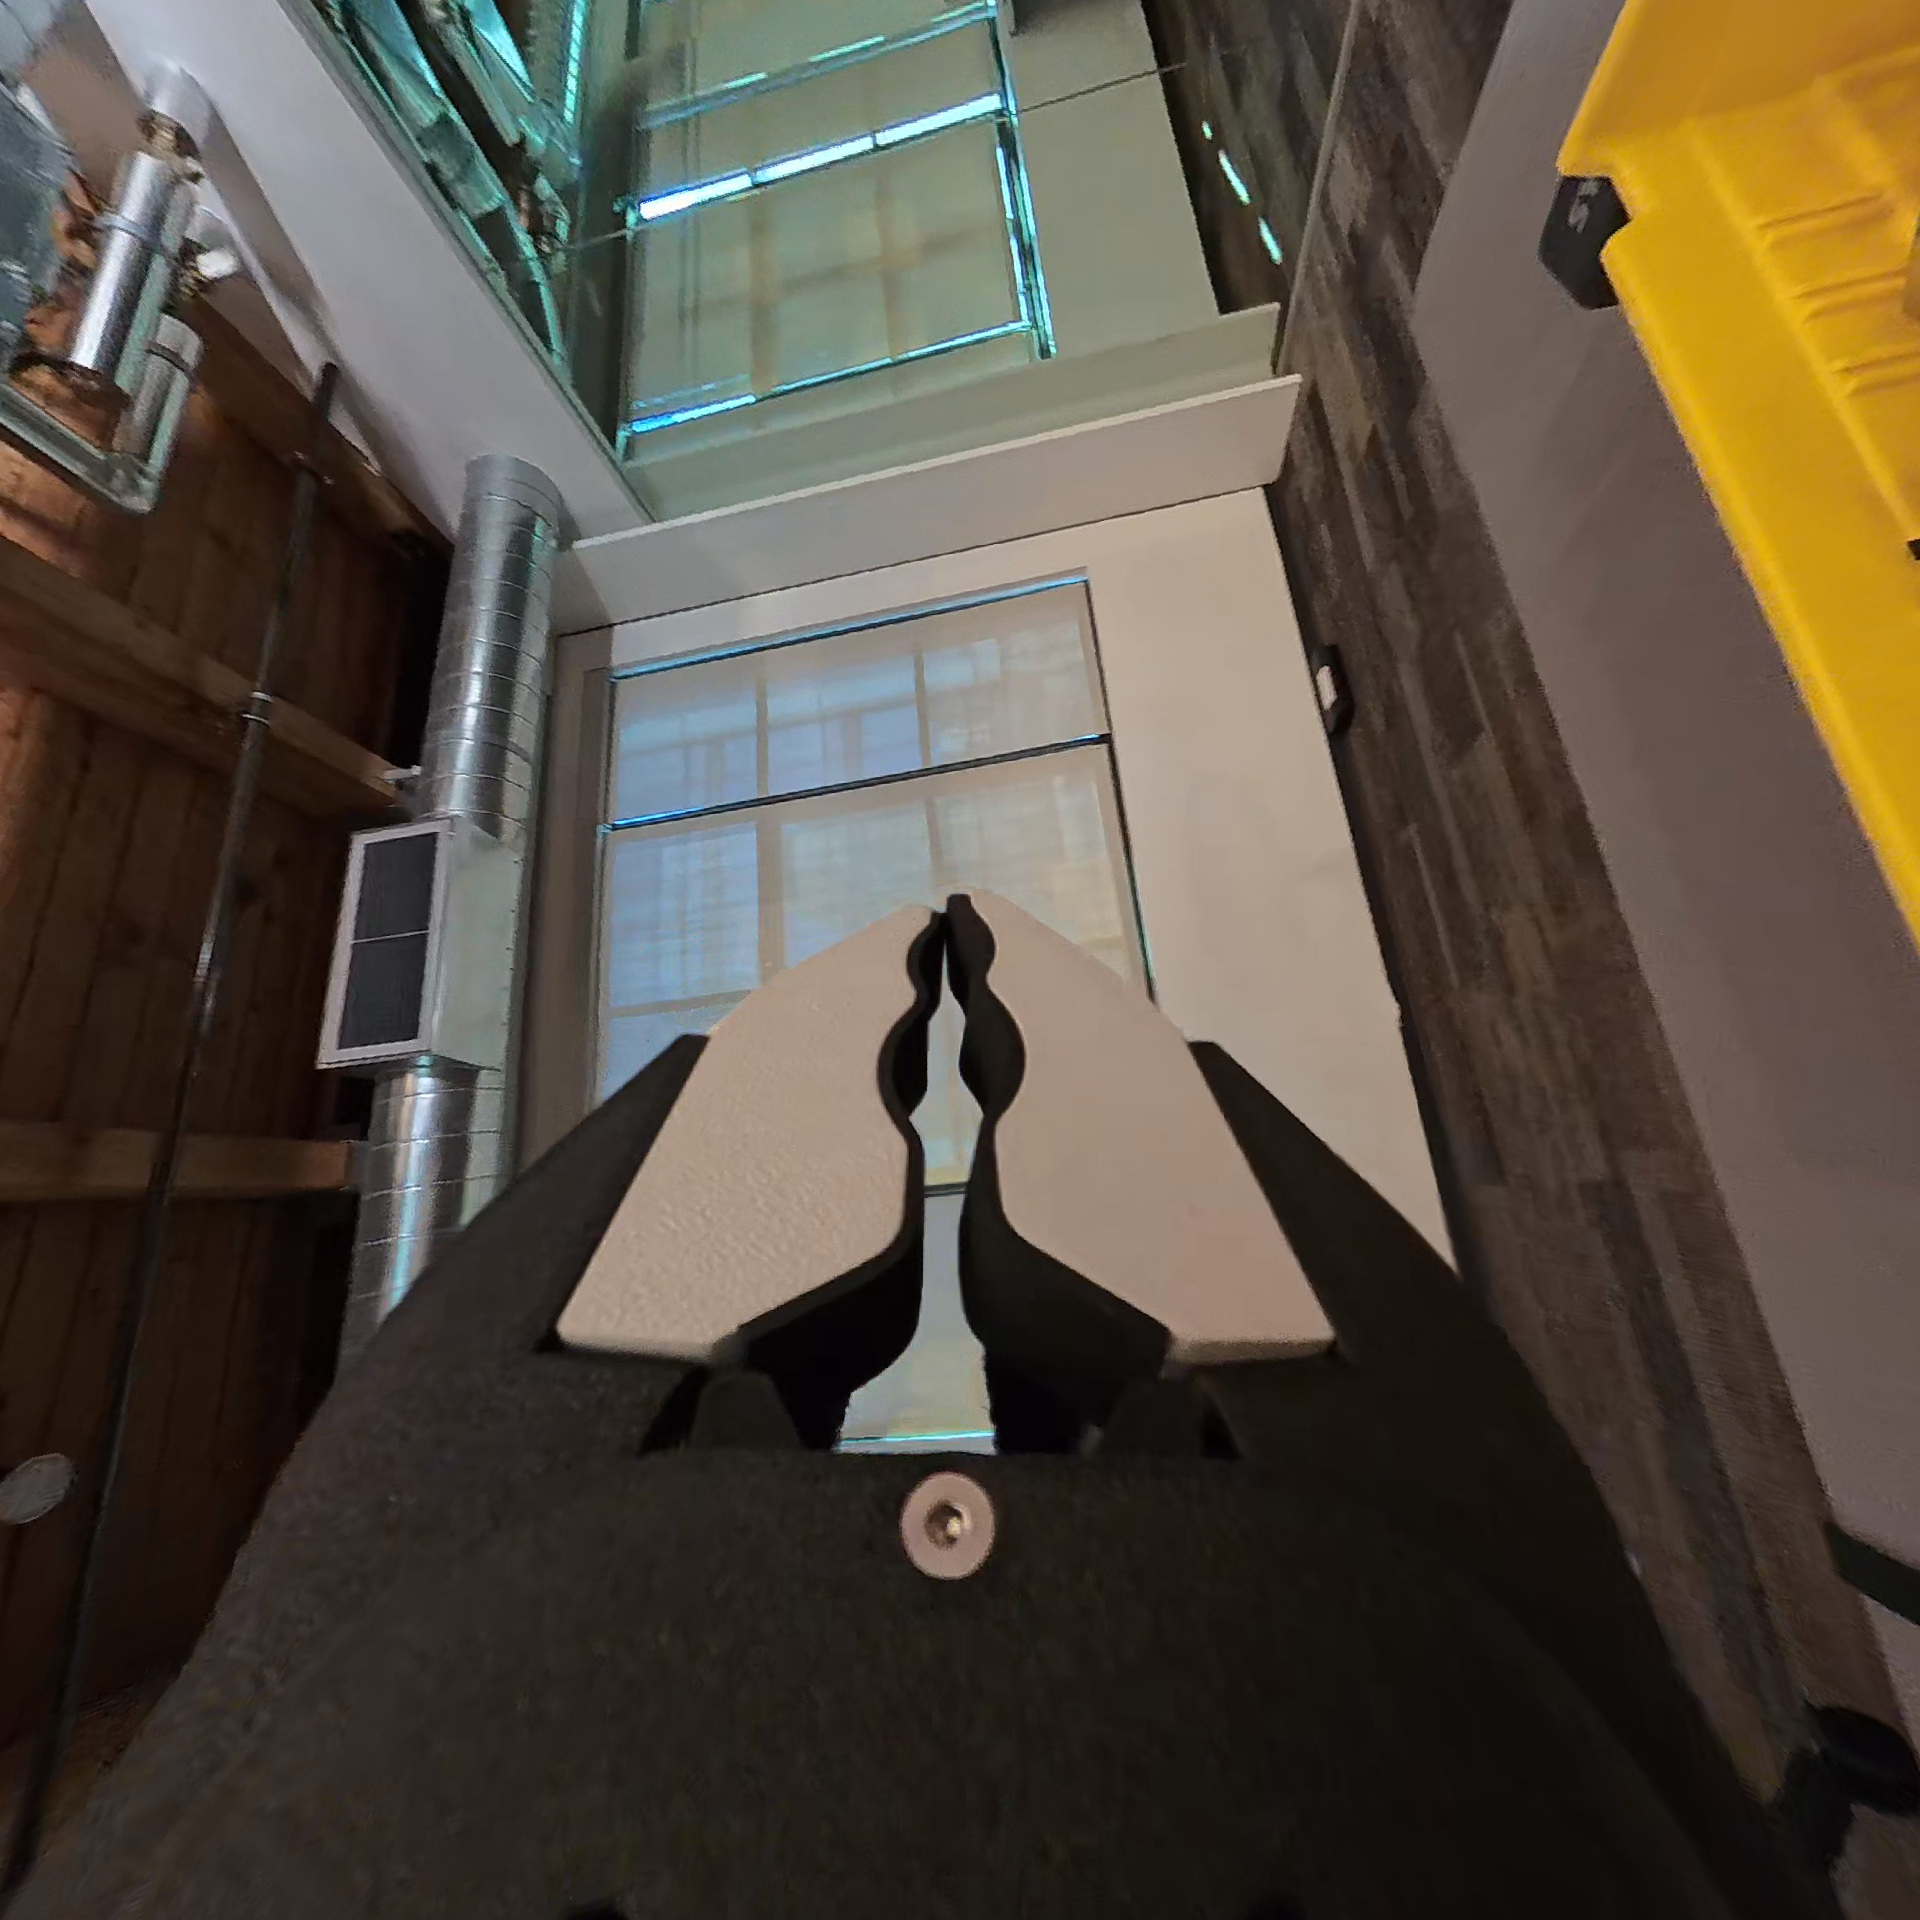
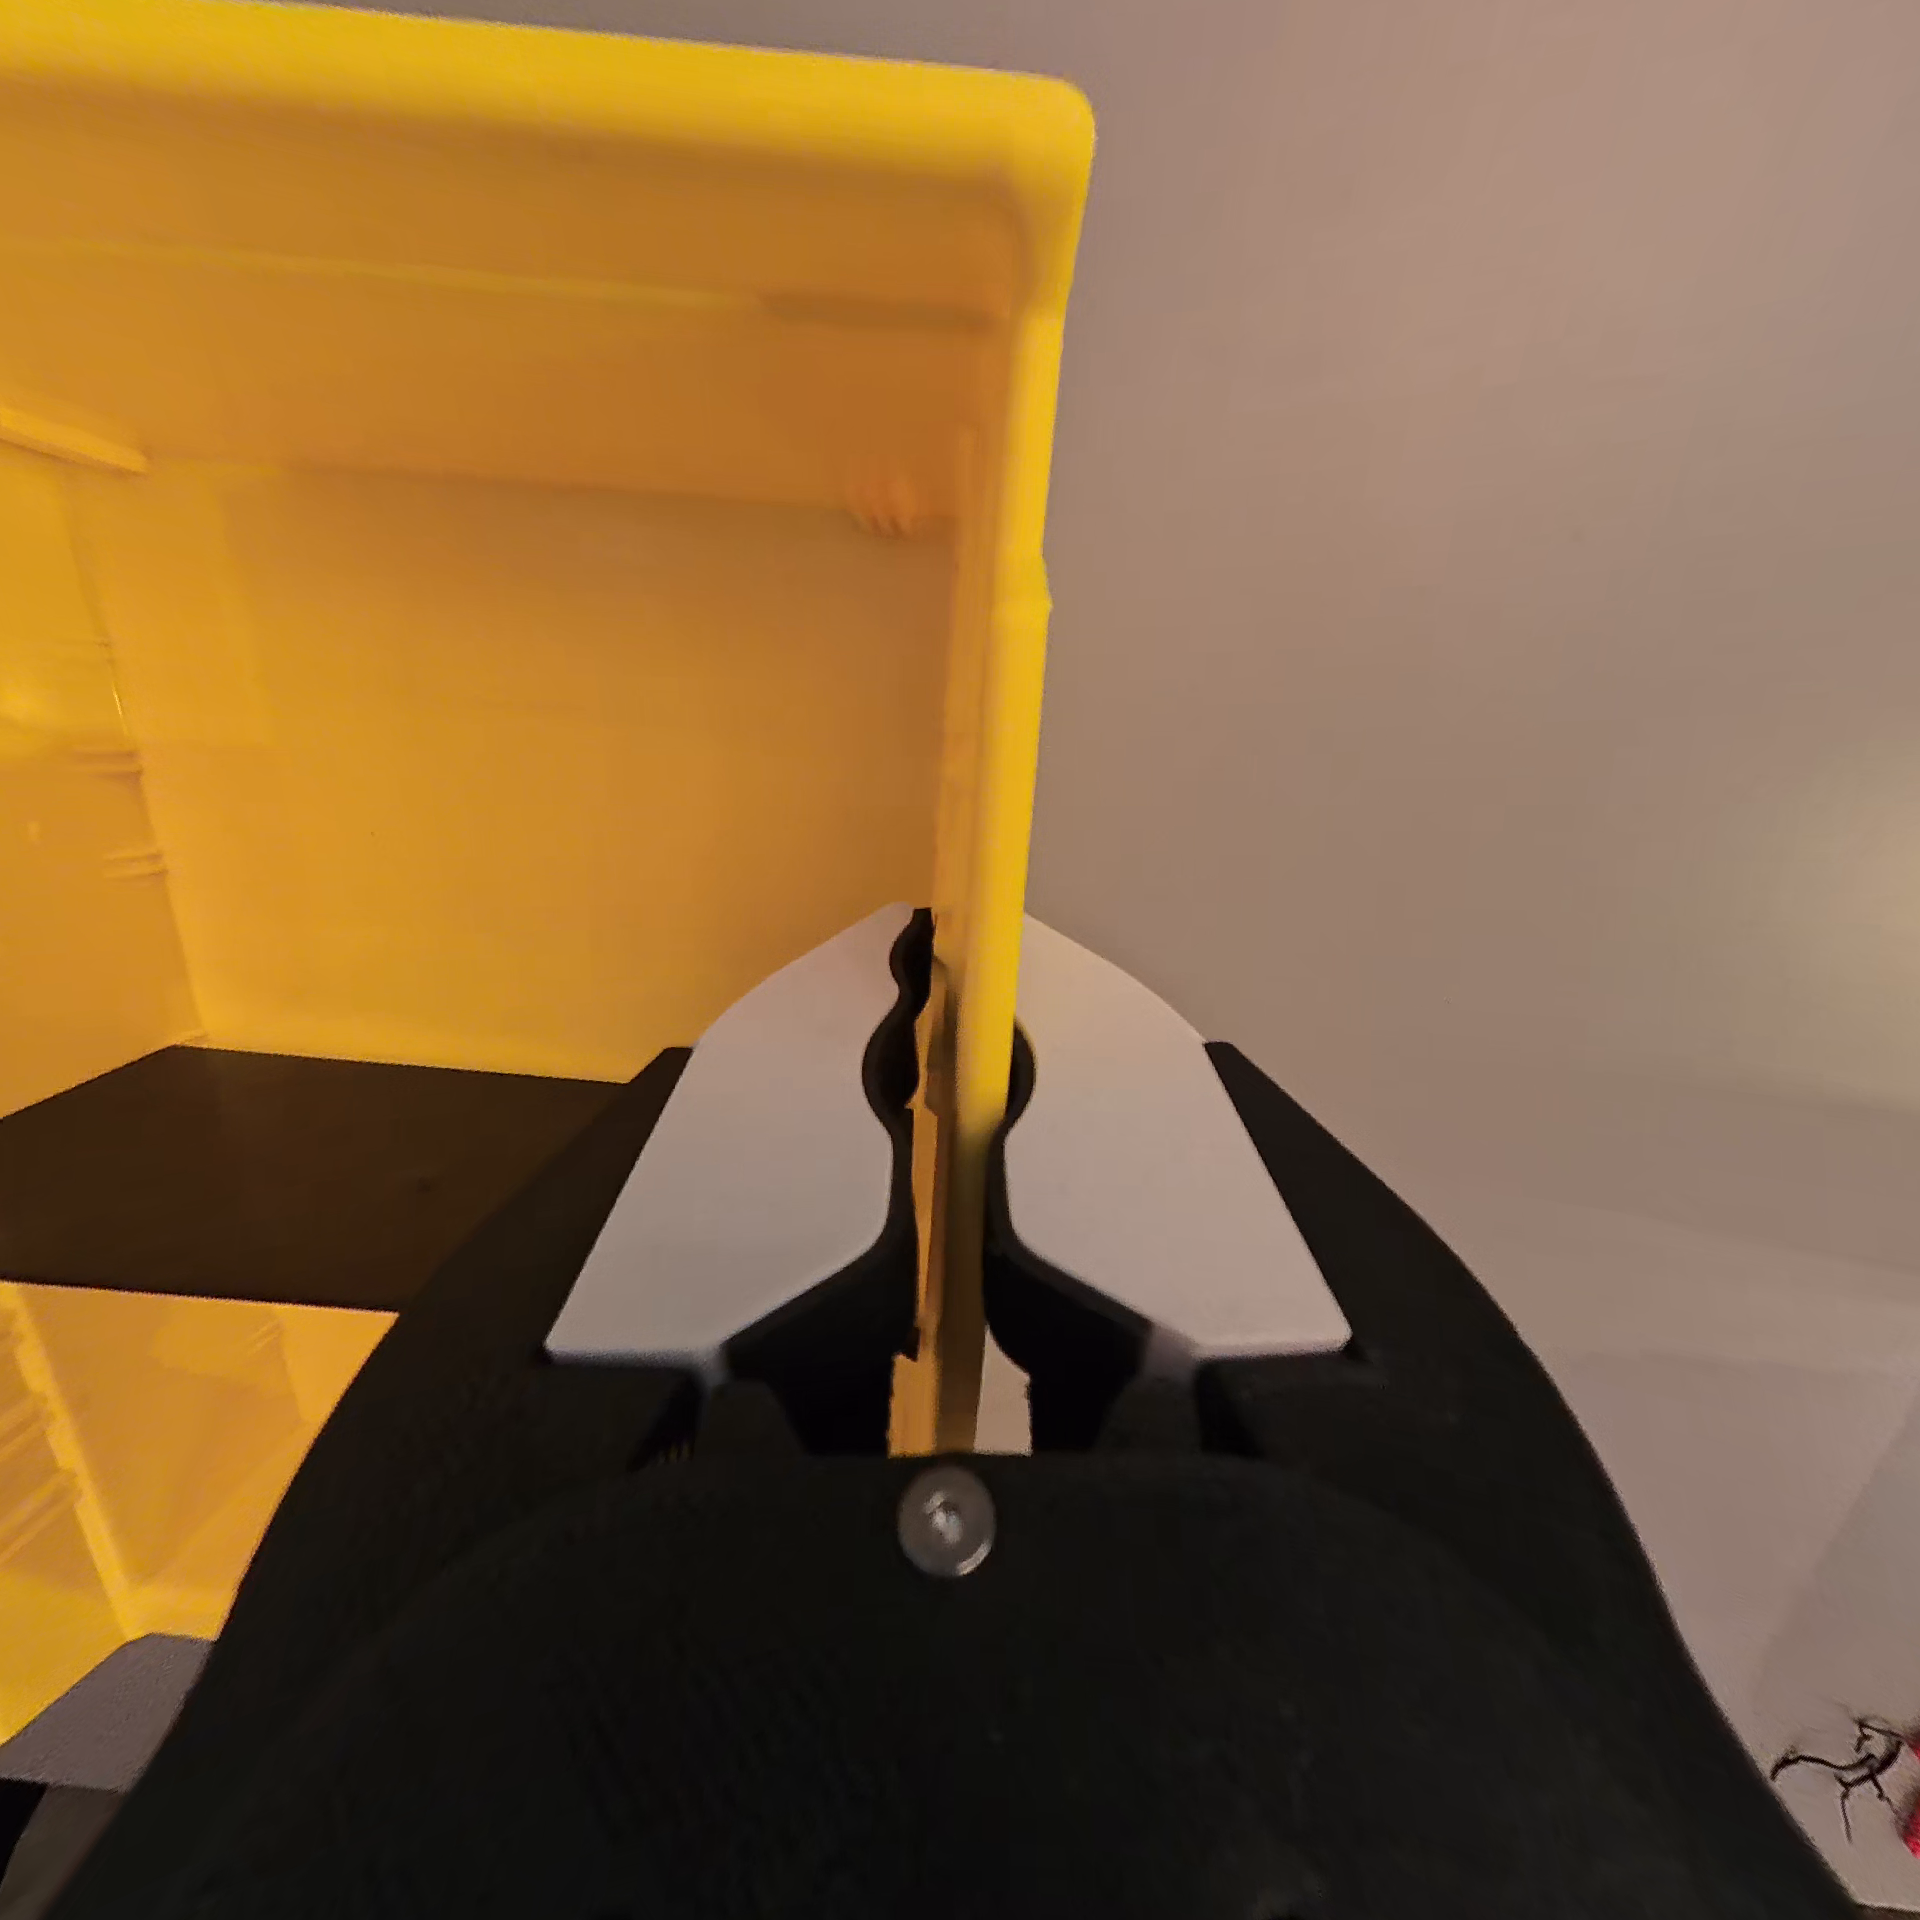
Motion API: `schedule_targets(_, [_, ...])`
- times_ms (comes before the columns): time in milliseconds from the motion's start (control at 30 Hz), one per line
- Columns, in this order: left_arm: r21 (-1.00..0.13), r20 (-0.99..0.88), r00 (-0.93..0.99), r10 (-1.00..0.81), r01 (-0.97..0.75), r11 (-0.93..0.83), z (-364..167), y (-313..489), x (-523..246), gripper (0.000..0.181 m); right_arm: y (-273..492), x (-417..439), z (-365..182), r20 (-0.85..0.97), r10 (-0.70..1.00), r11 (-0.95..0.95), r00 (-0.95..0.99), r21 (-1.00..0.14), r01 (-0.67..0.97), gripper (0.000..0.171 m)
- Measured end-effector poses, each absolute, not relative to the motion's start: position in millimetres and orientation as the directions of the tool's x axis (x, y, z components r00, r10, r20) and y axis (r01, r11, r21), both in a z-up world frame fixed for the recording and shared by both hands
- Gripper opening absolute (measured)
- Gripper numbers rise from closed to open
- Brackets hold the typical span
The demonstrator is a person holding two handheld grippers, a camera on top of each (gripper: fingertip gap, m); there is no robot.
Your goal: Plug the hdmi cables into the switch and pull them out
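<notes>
No HDMI cable and no switch show in either view. My right gripper [image 2: 961, 925] is shut on the edge of a yellow plastic lid [image 2: 520, 520], which stands upright in front of it. A black surface [image 2: 260, 1174] lies below the lid. My left gripper [image 1: 948, 914] is shut and empty, with its tips touching. It points up towards a window [image 1: 862, 810]. The yellow lid also shows in the left wrist view [image 1: 1766, 312], at the upper right.
A silver metal duct [image 1: 488, 727] runs beside wooden planks [image 1: 125, 831] on the left. A grey patterned strip [image 1: 1455, 831] borders a white wall. In the right wrist view a plain wall [image 2: 1455, 623] lies right of the lid, with a small red and black thing [image 2: 1860, 1766] at the lower right. The tips of one gripper are about 70 cm away from the tips of the other.
</notes>
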State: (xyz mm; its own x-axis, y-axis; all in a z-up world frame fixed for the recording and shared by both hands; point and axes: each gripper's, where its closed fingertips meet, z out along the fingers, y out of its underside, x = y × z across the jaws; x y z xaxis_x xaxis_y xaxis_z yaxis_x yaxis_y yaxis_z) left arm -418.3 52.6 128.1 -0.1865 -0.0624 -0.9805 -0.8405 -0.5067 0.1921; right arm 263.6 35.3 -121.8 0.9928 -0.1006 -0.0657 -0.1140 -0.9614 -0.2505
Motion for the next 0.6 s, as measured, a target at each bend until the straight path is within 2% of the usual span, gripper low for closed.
schedule_targets(100, [0.146,-0.989,-0.114,-0.093,-0.840,-0.522,121,53,-427,0.000,35,263,-122,-0.065,-0.096,-0.962,0.993,-0.250,-0.109,0.008])
schedule_targets(200, [-0.028,-0.968,0.158,-0.193,-0.838,-0.545,93,53,-433,0.000,35,263,-122,-0.057,-0.072,-0.964,0.996,-0.250,-0.084,0.009])
schedule_targets(300, [-0.278,-0.795,0.531,-0.295,-0.749,-0.601,57,49,-426,0.008,35,263,-117,-0.043,-0.063,-0.963,0.997,-0.261,-0.072,0.007])
schedule_targets(367, [-0.389,-0.669,0.667,-0.328,-0.690,-0.610,43,50,-418,0.010,34,264,-111,-0.009,-0.048,-0.960,0.999,-0.275,-0.049,0.011])
schedule_targets(467, [-0.496,-0.476,0.792,-0.382,-0.601,-0.627,22,53,-407,0.021,31,267,-100,0.032,-0.041,-0.957,0.999,-0.289,-0.030,0.017])
schedule_targets(600, [-0.582,-0.232,0.874,-0.427,-0.476,-0.659,2,61,-396,0.029,29,267,-73,0.047,-0.058,-0.928,0.997,-0.371,-0.037,0.017])
